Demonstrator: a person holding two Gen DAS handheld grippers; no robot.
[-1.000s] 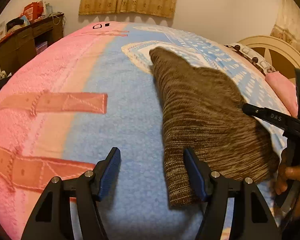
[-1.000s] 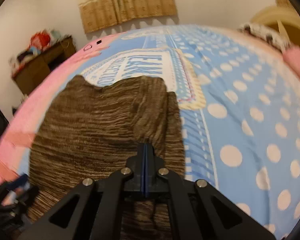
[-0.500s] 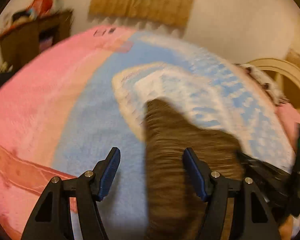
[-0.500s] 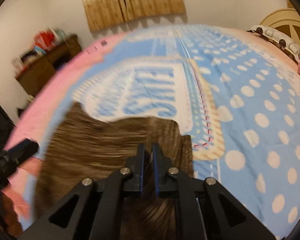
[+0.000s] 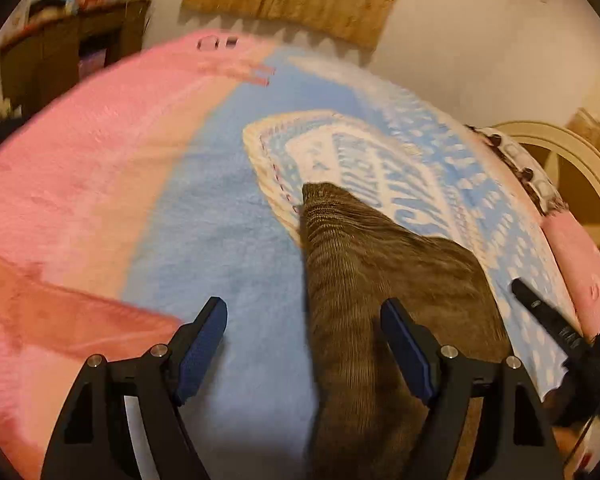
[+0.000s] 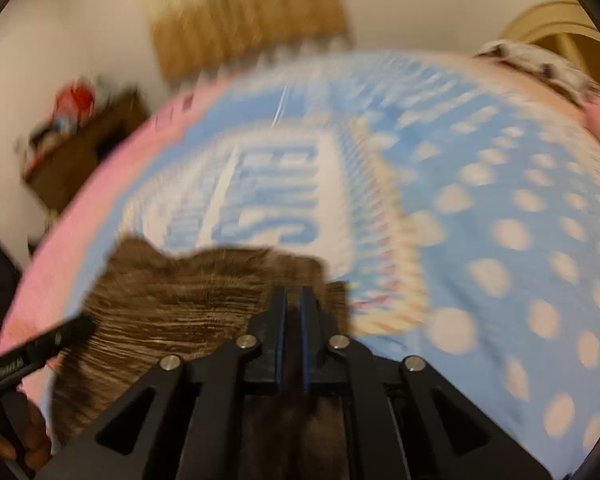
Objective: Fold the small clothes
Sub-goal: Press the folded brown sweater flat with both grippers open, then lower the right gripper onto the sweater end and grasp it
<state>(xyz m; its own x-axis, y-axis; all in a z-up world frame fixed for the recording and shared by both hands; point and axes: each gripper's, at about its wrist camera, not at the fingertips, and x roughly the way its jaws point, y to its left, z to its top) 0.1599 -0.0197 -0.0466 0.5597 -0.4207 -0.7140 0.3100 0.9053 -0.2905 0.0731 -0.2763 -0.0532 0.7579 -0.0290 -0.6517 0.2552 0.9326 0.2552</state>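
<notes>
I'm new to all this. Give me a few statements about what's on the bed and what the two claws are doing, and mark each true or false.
1. The left claw is wide open. True.
2. The garment is bright red. False: it is brown knit.
3. The garment lies on the blanket. True.
4. The right claw gapes wide. False: its fingers stand nearly together, a narrow gap between them.
5. The blanket is plain white. False: it is pink and blue, with pale dots.

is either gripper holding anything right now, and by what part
The left gripper holds nothing, fingers wide open. The right gripper, slightly parted over the brown knit garment, may hold its near edge; blur prevents certainty.
</notes>
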